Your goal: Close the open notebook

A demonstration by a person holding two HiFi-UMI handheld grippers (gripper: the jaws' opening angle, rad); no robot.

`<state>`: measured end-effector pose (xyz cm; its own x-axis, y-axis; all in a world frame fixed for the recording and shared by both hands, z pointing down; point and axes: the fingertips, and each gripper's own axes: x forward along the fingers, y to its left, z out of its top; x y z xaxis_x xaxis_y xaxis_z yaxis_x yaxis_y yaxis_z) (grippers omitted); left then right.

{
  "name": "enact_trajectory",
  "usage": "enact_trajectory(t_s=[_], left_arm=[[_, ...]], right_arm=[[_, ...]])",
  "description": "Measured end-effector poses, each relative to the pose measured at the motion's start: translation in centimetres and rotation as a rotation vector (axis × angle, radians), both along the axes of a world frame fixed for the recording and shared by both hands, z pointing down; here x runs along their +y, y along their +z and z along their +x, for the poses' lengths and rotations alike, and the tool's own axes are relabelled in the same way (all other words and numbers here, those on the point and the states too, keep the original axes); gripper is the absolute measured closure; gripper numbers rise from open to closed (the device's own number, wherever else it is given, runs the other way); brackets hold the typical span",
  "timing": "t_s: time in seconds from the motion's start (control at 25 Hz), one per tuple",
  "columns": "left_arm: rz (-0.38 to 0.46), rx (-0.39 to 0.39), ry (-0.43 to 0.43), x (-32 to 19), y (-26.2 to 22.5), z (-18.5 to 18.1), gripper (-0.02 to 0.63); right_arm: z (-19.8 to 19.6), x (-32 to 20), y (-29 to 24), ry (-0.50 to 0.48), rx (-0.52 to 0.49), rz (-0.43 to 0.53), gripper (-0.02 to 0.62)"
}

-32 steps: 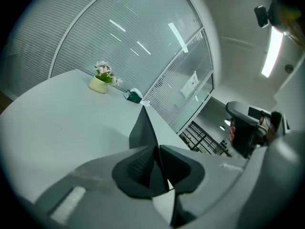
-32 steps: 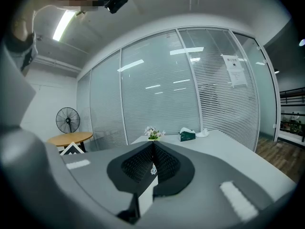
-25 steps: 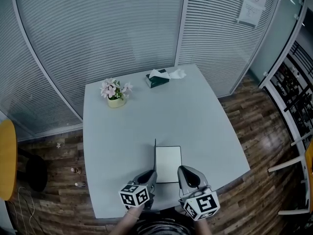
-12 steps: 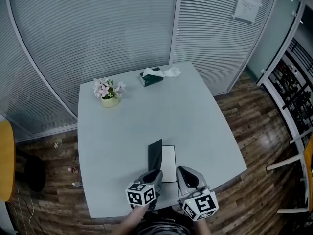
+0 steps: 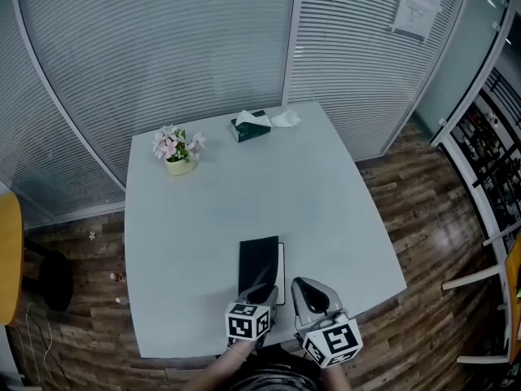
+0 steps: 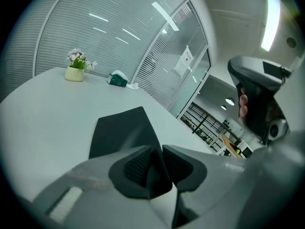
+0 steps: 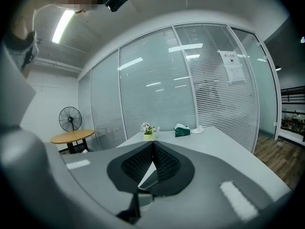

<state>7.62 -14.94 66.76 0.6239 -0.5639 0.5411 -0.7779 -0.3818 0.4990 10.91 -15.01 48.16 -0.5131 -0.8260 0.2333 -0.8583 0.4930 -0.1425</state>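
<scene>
Grey fingers (image 6: 86,175), black ridged pads (image 6: 138,168), marker cubes (image 5: 248,322)

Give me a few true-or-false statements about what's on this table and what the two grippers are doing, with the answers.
1. The notebook shows its black cover on top. True.
2. The flower pot stands right beside the notebook. False: it stands far off, toward the far left part of the table.
3. The right gripper holds the tissue box. False: its jaws are together on nothing, and the box sits near the table's far edge.
4. The left gripper has its jaws apart with the notebook's cover between them. True; the jaws have just been opening.
</scene>
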Motion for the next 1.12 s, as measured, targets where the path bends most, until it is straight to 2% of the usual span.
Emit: enact_trajectory(t_s=[0.36,0.68,0.84,0.96,1.12], left_arm=[[-0.057,-0.09,-0.001,-0.2,3.4,2.5,0.509],[-0.059,-0.273,0.037,0.4,7.2,4.5,0.485],[-0.11,-0.27,0.036,0.8,8.2,4.9,0.47],[-0.097,-0.248,0.038,0.4,7.9,4.6,0.471],[-0.121,-0.188,-0.006,0.4,6.9,3.1,0.523]], right_arm=[[1.9,-0.2,0.6,-0.016,0.004,-0.012,0.592],[3.4,-0.1,0.7,-0.01,-0.007,-0.014,0.592],[3.4,-0.2,0.6,-0.018,-0.011,-0.009,0.593],[3.4,-0.2,0.5,-0.021,-0.009,-0.008,0.592],[3.2,-0.1,0.7,-0.032,-0.006,-0.01,0.592]])
